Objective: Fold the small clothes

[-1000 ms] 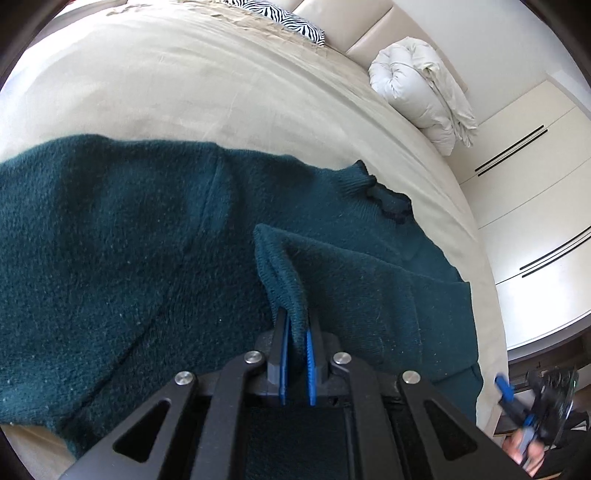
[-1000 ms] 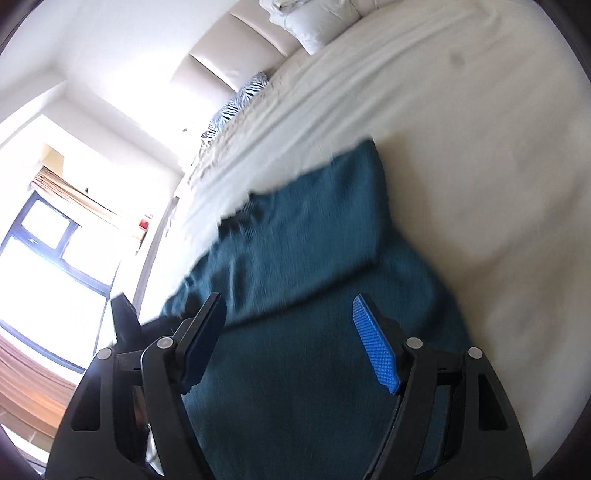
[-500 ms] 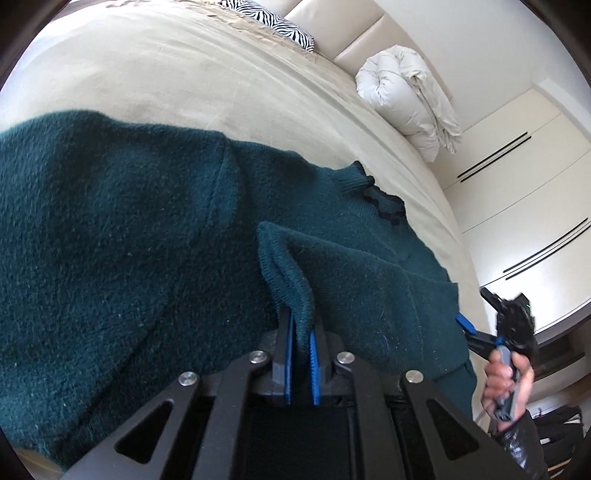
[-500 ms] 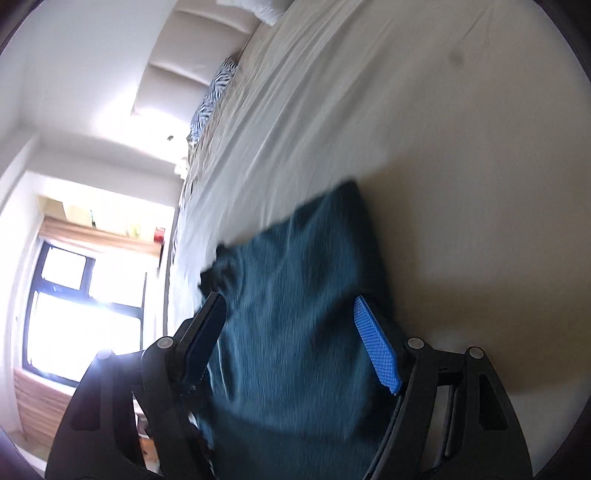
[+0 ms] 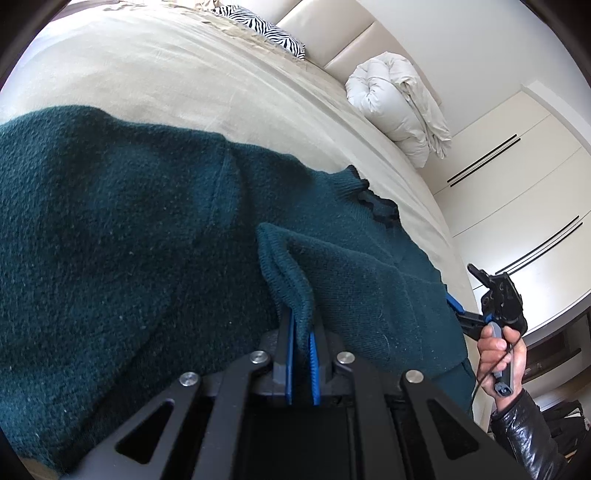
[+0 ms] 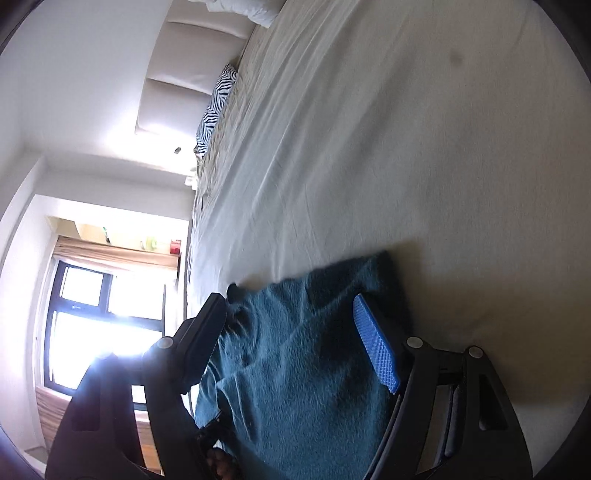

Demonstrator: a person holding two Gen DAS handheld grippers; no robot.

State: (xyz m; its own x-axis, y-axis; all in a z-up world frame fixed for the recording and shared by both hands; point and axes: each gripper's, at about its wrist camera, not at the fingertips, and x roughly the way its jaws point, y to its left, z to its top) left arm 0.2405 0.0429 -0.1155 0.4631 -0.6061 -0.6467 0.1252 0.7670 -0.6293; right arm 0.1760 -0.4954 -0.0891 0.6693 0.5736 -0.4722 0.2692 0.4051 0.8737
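A dark teal knit sweater (image 5: 110, 229) lies spread on the beige bed (image 5: 147, 66). My left gripper (image 5: 301, 332) is shut on a ribbed sleeve cuff (image 5: 284, 273), holding it folded over the sweater's body. The collar (image 5: 373, 199) lies further off, toward the headboard. My right gripper (image 6: 291, 332) is open, its jaws wide over the sweater's edge (image 6: 314, 369) near the bed's side. It also shows in the left wrist view (image 5: 458, 310), held by a hand at the sweater's right edge.
A rolled white duvet (image 5: 399, 107) and a zebra-print pillow (image 5: 266, 33) lie near the headboard. White wardrobe doors (image 5: 517, 192) stand at the right. A bright window (image 6: 103, 325) shows beyond the bed in the right wrist view.
My right gripper has come in from beside the bed to the sweater's right edge, still open. My left gripper keeps its hold on the cuff and has barely moved.
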